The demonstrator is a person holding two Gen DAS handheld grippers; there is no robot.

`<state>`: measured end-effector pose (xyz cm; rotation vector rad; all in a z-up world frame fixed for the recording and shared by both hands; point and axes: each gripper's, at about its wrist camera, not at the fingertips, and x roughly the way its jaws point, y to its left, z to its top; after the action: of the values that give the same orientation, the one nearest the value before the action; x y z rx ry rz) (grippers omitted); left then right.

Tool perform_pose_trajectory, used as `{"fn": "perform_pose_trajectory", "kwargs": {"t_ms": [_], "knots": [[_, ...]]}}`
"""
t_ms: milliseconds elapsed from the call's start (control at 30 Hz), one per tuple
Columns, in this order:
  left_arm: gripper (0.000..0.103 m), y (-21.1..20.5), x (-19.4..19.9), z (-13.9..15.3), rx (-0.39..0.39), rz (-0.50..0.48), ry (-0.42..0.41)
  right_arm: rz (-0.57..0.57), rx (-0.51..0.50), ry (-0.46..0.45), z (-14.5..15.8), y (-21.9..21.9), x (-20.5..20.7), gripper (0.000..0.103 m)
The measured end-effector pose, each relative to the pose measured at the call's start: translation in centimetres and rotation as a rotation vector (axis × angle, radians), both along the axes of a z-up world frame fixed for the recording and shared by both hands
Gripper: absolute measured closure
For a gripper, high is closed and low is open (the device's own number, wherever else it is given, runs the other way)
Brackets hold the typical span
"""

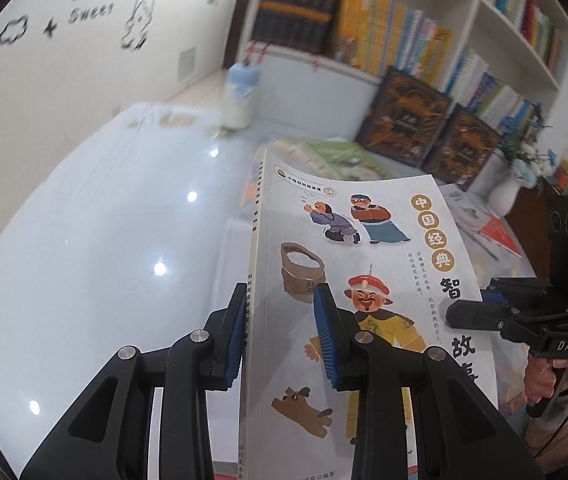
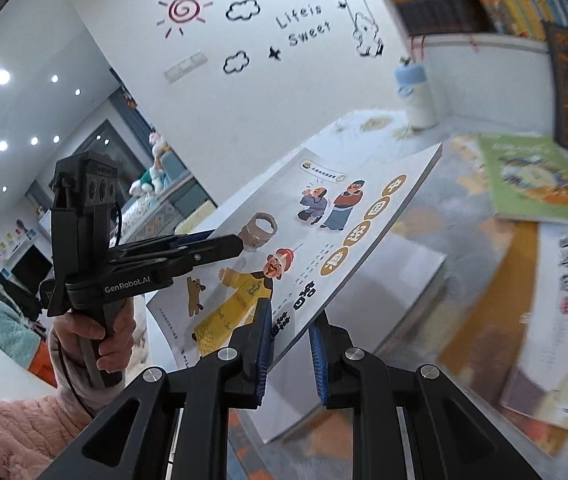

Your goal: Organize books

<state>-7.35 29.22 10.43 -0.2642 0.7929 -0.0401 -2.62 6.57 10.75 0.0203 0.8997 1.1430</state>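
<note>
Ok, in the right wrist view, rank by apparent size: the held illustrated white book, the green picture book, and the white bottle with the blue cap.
1. Held illustrated white book, though nearness inflates it.
2. Green picture book.
3. White bottle with blue cap, farthest away.

— What am I gripping with the left claw [image 1: 280, 334]?

— A picture book [image 1: 363, 280] with a smooth, faintly glossy paper cover. I see matt black plastic fingers, ribbed blue rubbery pads [image 1: 325, 344] and bright metal pivot pins.

— And the surface [image 1: 104, 220]?

— Glossy white, mirror-smooth, throwing back the ceiling lights.

— The right claw [image 2: 289, 350]?

— Same matt plastic. My sleeve [image 2: 16, 432] looks like fuzzy pink fleece; the green book [image 2: 535, 184] looks like matt paper.
</note>
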Motion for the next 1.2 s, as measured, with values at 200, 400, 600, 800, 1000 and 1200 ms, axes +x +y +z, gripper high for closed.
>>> {"fn": "perform_pose_trajectory", "kwargs": {"t_ms": [200,400,600,800,1000,1200], "knots": [[0.074,1.4,0.6,-3.7,-0.030,0.008,0.070,0.018,-0.046,0.070,-3.8,2.2,1.2,0.085],[0.075,1.3,1.1,-5.2,-0.026,-0.005,0.092,0.005,-0.074,0.076,-4.6,2.8,1.8,0.085],[0.074,1.3,1.1,-5.1,0.011,-0.004,0.091,-0.002,-0.090,0.084,-5.0,2.6,1.5,0.085],[0.071,1.1,1.1,-5.6,0.073,0.013,0.111,-0.006,-0.089,0.080,-5.2,2.4,1.5,0.084],[0.069,1.2,1.4,-5.5,0.086,0.042,0.120,-0.019,-0.133,0.068,-5.4,2.7,1.3,0.072],[0.069,1.1,1.2,-4.6,0.087,0.091,0.110,-0.073,-0.164,0.056,-5.2,2.0,1.6,0.052]]}}
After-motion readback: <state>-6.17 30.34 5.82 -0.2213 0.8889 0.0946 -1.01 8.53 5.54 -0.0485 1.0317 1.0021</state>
